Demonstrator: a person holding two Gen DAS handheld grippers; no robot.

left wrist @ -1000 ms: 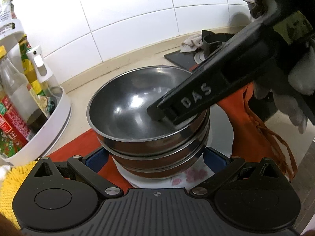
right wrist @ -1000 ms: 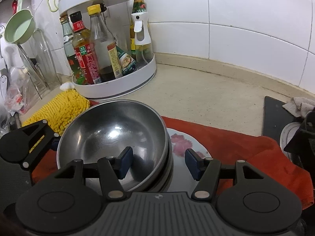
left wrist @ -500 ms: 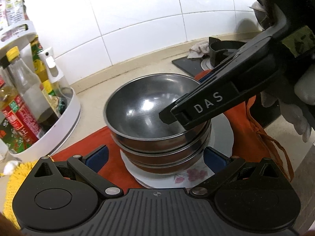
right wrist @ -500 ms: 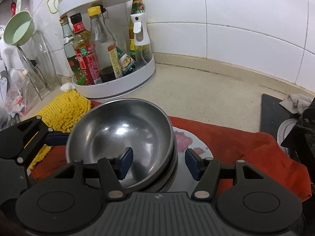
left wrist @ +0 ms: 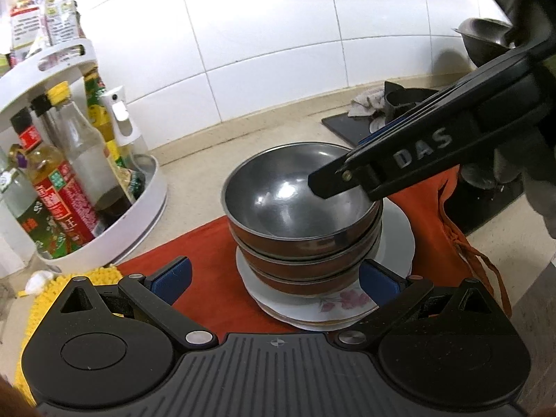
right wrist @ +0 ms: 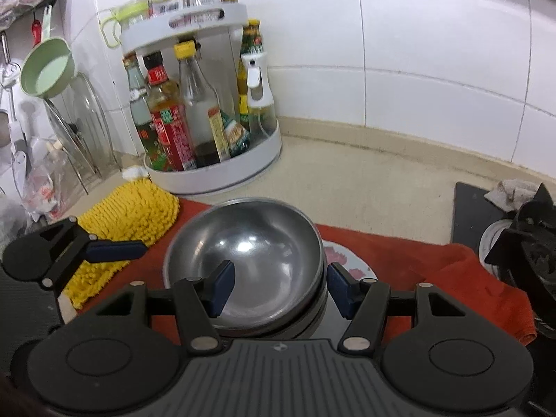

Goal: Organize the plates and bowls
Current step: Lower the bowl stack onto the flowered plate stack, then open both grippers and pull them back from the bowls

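Three steel bowls with brown outsides are nested in a stack [left wrist: 302, 205] on white flowered plates [left wrist: 333, 304], which lie on a red cloth [left wrist: 205, 253]. My left gripper [left wrist: 274, 278] is open and empty, pulled back in front of the stack, fingers either side of it. My right gripper [right wrist: 281, 286] is open; its jaws straddle the near right rim of the top bowl [right wrist: 250, 257], one finger inside, one outside, not touching that I can see. It crosses the left wrist view [left wrist: 410, 160] above the bowl.
A white turntable rack of sauce bottles [right wrist: 205, 118] stands at the back left. A yellow mop-like cloth [right wrist: 128, 219] lies left of the red cloth. A black stove [right wrist: 521, 243] with a rag is at the right. Pot lids and a green ladle are at far left.
Both grippers have drawn back and risen from the bowl stack. The right gripper's fingers have lifted from deep in the top bowl to its rim. The stack has not moved.
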